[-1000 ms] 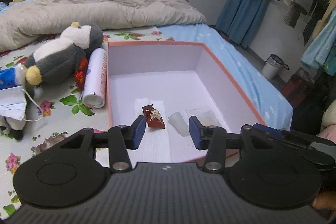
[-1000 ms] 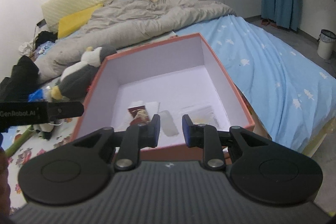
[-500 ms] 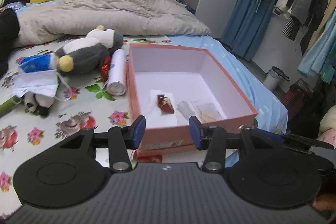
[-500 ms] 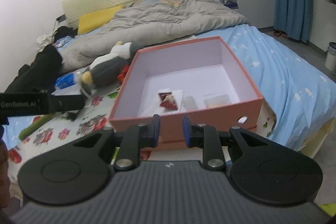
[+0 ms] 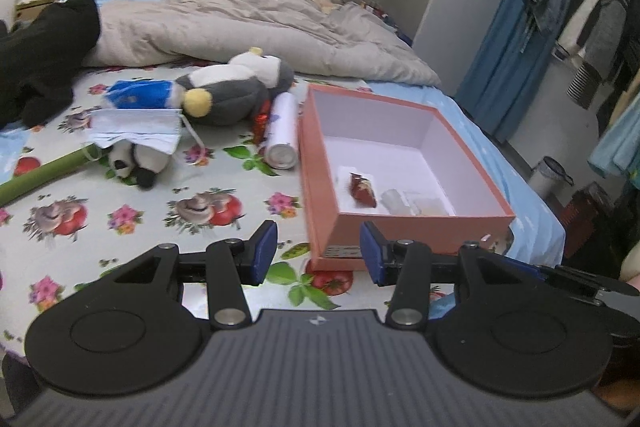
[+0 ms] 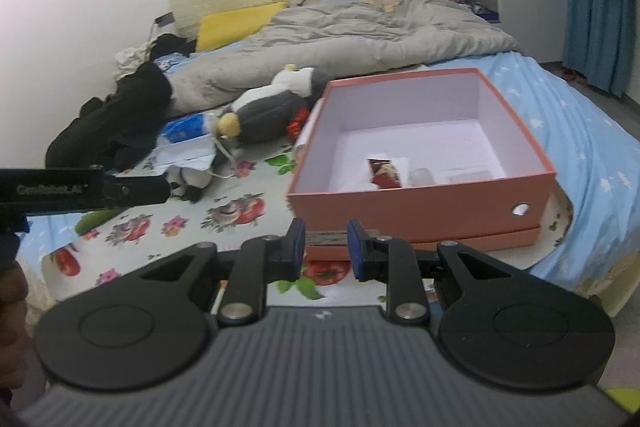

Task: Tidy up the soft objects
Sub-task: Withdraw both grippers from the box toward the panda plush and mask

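Two views disagree on little: only the right wrist's shows the round hole [image 6: 521,209] in the orange box's [image 6: 420,205] near wall; only the left's shows the white can [image 5: 282,135] lying beside that box [image 5: 408,229] at nine o'clock. Further left lie a face mask [image 5: 134,131] and penguin plush [image 5: 228,93]. Inside the box sit a red packet [image 5: 363,190] and clear wrappers [image 5: 416,205]. Left gripper [image 5: 318,253] stands open, empty; right gripper [image 6: 326,245] narrowly parted, empty.

We see bare floral sheet [image 5: 248,211] ahead; the orange box [image 5: 404,233] walls off the right, toys crowd behind.
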Available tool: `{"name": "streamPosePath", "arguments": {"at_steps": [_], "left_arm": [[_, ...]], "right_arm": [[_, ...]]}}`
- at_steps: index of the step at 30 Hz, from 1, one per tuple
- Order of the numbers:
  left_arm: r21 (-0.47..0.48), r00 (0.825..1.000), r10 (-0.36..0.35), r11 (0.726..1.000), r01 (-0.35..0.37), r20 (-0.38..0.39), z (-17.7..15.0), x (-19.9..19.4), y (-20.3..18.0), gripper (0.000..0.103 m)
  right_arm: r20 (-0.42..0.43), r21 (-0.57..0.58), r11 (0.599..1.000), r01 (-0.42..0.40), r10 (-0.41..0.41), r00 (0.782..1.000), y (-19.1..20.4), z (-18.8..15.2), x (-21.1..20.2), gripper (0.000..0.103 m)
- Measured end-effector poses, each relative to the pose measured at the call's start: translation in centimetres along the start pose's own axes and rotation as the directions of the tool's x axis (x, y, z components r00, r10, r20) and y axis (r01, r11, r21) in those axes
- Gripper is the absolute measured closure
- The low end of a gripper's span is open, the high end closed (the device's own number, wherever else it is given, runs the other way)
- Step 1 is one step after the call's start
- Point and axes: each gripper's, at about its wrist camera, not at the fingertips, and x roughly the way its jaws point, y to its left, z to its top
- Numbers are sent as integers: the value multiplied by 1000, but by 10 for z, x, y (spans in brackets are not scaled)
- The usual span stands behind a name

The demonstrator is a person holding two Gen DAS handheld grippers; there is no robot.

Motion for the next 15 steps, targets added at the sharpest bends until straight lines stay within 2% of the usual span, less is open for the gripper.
{"name": "streamPosePath", "arguments": {"at_steps": [15], "left_arm": [[-101, 995, 98, 990, -94, 32, -31, -44, 51, 51]], "right_arm": [[-8, -94, 988, -124, 124, 992, 51, -15, -6, 77]]}}
